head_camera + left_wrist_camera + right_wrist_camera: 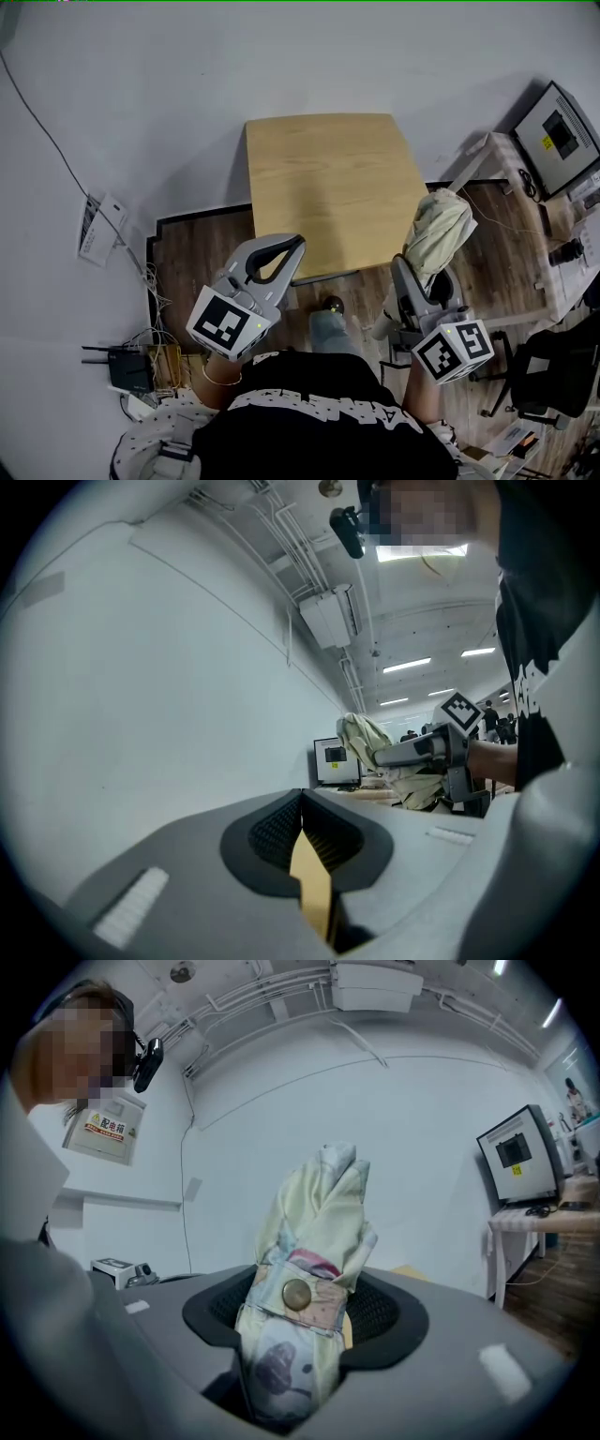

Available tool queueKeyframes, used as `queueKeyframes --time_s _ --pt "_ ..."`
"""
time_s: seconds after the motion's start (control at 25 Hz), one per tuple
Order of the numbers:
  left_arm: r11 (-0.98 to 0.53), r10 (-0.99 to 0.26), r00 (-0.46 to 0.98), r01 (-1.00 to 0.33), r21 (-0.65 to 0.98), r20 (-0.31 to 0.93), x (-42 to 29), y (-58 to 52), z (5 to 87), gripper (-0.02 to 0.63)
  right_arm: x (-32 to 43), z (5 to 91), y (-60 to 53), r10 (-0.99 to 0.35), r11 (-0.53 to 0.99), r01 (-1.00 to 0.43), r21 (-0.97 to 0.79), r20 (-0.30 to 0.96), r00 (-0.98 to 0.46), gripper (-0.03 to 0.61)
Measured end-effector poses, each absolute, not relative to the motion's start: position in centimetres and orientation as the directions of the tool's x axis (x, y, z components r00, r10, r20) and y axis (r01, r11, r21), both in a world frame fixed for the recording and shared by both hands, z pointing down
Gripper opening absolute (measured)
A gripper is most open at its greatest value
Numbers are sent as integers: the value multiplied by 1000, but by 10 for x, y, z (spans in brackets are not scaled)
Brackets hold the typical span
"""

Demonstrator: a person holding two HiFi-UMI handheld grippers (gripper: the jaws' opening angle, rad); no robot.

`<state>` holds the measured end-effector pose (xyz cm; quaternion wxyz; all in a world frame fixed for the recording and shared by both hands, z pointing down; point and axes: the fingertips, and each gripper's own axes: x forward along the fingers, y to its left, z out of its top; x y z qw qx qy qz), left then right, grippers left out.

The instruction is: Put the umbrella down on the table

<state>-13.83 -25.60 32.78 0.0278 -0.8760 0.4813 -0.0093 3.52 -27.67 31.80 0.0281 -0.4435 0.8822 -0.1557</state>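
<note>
A folded pale-yellow umbrella [438, 232] with a patterned strap and a brass snap [296, 1295] stands upright in my right gripper [412, 272], whose jaws are shut on its lower part. It hangs in the air just off the right front corner of the small wooden table [328, 178]. The right gripper view shows the umbrella [314, 1232] filling the space between the jaws of that gripper [307, 1290]. My left gripper [298, 244] is shut and holds nothing, with its tips over the table's front left edge. In the left gripper view, beyond its tips [302, 795], I see the umbrella [361, 735].
A white desk [525, 234] with a monitor [559, 133] stands at the right, and a black chair [553, 375] in front of it. A router [127, 370] and cables lie on the floor at the left, papers [98, 230] beside the wall. The person's legs are under the table's front edge.
</note>
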Motion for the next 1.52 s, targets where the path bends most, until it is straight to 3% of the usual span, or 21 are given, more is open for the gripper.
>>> queueKeyframes --time_s 0.84,1.52 --pt "-440 -898 439 -895 -77 28 -131 -360 329 3 37 331 -406 -711 640 -712 -289 128 -691 285" --pt "-337 -936 321 -935 -108 144 -113 -440 342 2 42 369 -507 -612 690 -641 -336 200 -765 285"
